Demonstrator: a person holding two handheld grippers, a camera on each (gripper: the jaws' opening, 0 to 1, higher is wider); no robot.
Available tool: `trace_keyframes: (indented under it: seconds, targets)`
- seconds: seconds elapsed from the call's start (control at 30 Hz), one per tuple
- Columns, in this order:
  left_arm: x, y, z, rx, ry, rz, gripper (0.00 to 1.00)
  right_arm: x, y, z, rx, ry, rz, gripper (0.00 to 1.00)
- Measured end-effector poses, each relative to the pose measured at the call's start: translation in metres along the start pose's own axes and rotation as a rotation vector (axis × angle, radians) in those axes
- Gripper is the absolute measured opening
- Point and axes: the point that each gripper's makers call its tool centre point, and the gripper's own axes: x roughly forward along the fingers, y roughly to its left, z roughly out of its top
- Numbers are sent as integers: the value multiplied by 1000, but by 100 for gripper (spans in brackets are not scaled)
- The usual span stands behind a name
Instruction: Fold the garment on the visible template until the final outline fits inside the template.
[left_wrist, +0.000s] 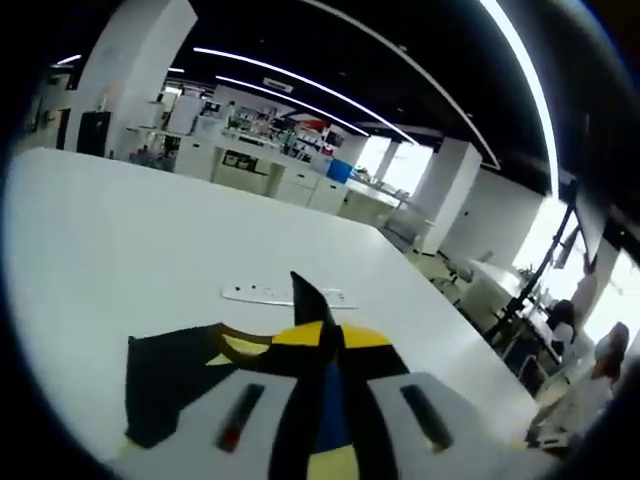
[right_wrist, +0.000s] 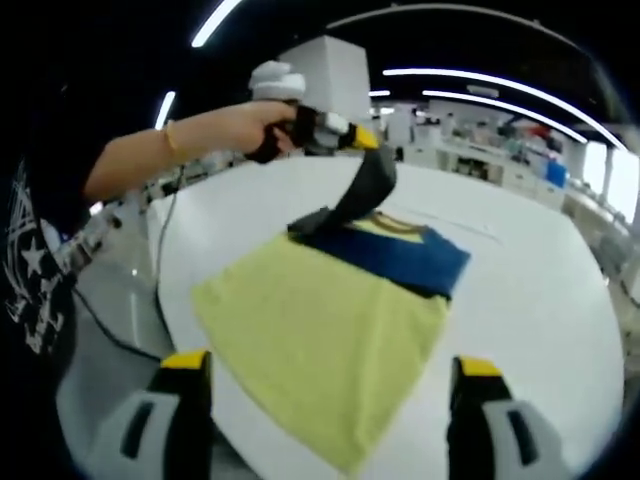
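Left gripper (right_wrist: 362, 140): pressed together on the dark sleeve (right_wrist: 358, 195), which is lifted above the table (right_wrist: 540, 300).
Right gripper (right_wrist: 325, 400): jaws spread, nothing held.
T-shirt (right_wrist: 320, 320): yellow and navy, laid flat just beyond the right gripper.
Hand (right_wrist: 262, 125): wrapped around the left gripper's handle.

We see the garment (right_wrist: 330, 325), a yellow shirt with a navy band across the chest and dark sleeves, lying mostly flat on the white worktop (right_wrist: 540, 300). Its yellow body spreads toward the near edge. One dark sleeve (right_wrist: 362, 190) is lifted off the cloth, hanging taut above the far collar end.
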Motion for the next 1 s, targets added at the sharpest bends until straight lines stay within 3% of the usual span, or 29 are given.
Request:
trace_keyframes:
  seconds: [0.37,0.7,1.0]
  targets:
    - [11,-20,-44,26,69,-55,1,0,-3,-3,12,4,-7,100]
    - [29,-27,-82,-23,130,-66,1,2,-2,-4,26,-3,-4,100]
    - [49,-36,-126,-61,218,-79,2,-3,-5,-13,58,-7,-16,100]
